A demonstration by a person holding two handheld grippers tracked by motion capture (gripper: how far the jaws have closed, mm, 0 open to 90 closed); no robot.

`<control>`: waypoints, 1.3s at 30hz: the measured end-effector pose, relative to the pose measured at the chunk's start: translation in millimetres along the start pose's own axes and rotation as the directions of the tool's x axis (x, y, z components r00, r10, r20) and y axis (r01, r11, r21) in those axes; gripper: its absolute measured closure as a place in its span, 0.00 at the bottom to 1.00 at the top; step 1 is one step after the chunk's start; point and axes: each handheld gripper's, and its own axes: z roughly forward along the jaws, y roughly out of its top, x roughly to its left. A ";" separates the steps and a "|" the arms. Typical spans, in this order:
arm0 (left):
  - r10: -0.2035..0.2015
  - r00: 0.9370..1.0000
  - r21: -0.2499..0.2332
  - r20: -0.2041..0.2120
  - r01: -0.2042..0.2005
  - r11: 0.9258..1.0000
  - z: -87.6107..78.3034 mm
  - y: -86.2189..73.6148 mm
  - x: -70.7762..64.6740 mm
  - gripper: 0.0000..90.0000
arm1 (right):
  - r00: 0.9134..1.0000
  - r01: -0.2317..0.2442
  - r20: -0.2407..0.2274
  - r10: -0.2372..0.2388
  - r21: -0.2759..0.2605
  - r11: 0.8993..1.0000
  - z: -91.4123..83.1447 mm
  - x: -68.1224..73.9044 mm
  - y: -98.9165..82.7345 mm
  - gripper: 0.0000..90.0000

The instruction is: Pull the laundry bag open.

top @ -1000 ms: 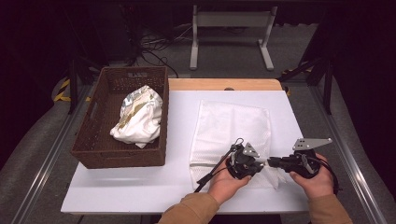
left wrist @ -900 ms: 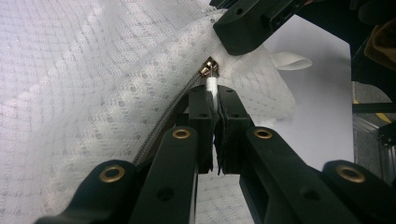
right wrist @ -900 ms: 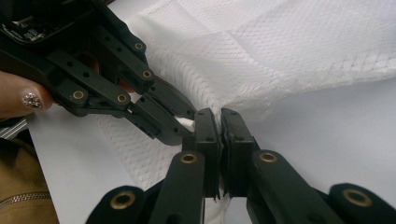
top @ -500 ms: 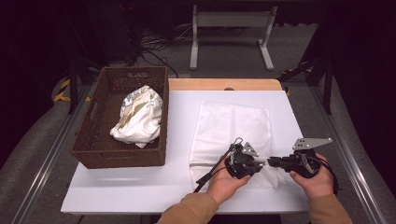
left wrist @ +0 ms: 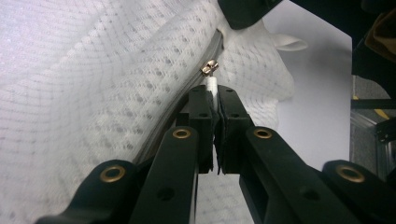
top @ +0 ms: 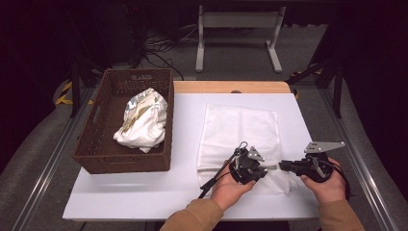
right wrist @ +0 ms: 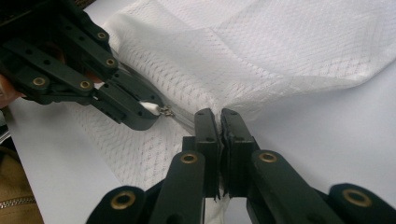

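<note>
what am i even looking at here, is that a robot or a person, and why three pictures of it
It is a person, not a robot. Each hand holds a black hand tool with two jaws, a pair of tongs. The high view looks down on the table from the person's side: left tongs, right tongs. The other two pictures come from small cameras riding on the tongs, looking along their jaws.

On the white table lies a white mesh bag with a zipper along its near edge. Left of it sits a brown wicker basket with a bundle of white cloth in it.

The left tongs are shut on the white zipper pull, just behind the metal slider. The right tongs are shut on the bag's edge, close beside the zipper.
</note>
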 end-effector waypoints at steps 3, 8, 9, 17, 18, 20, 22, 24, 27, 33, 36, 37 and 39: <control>0.004 1.000 0.010 0.000 -0.004 1.000 -2.3 -0.8 0.0 0.96 | 1.000 -0.008 0.010 0.008 0.003 1.000 -0.7 -1.1 -0.6 0.97; -0.010 1.000 0.009 0.003 0.010 1.000 -5.7 -4.2 2.7 0.96 | 1.000 -0.008 0.016 0.008 0.003 1.000 -0.4 -2.0 -0.7 0.97; -0.014 1.000 0.007 0.002 0.014 1.000 -6.5 -5.2 2.7 0.96 | 1.000 -0.009 0.017 0.009 0.002 1.000 -0.4 -2.1 -0.7 0.97; -0.020 1.000 0.005 0.003 0.020 1.000 -12.9 -11.5 6.4 0.96 | 0.999 -0.014 0.048 0.014 0.002 1.000 0.5 -4.8 -1.5 0.97; -0.020 1.000 0.005 0.004 0.020 1.000 -14.2 -12.6 7.2 0.96 | 0.998 -0.018 0.053 0.018 0.003 1.000 0.4 -5.1 -1.6 0.96; -0.029 1.000 0.000 0.005 0.029 1.000 -15.7 -14.7 7.9 0.96 | 0.998 -0.017 0.060 0.017 0.002 1.000 0.2 -6.8 -1.9 0.96; -0.028 1.000 0.001 0.005 0.028 1.000 -17.0 -16.8 8.3 0.96 | 0.997 -0.022 0.069 0.022 0.001 1.000 0.1 -8.1 -2.6 0.96; -0.040 0.999 -0.001 0.006 0.040 0.999 -18.3 -18.4 7.9 0.96 | 0.997 -0.026 0.076 0.026 0.003 1.000 0.1 -9.0 -3.1 0.96; -0.038 0.999 -0.007 0.005 0.038 0.999 -21.0 -19.9 10.4 0.96 | 0.996 -0.029 0.086 0.029 0.000 1.000 0.0 -11.1 -3.7 0.96; -0.049 0.999 -0.010 -0.005 0.049 0.999 -27.6 -25.2 13.3 0.96 | 0.995 -0.029 0.097 0.030 -0.010 1.000 -1.1 -14.0 -4.4 0.96; -0.054 0.999 -0.011 -0.010 0.053 0.999 -30.1 -27.4 14.9 0.96 | 0.994 -0.029 0.108 0.031 -0.016 0.999 -1.2 -15.8 -5.2 0.96; -0.049 0.999 -0.015 -0.012 0.049 0.999 -30.5 -27.8 15.6 0.96 | 0.993 -0.030 0.111 0.032 -0.018 0.999 -1.4 -16.2 -5.3 0.96; -0.051 0.999 -0.017 -0.014 0.051 0.999 -32.2 -29.1 16.6 0.96 | 0.993 -0.032 0.112 0.035 -0.023 0.999 -1.5 -16.9 -5.3 0.96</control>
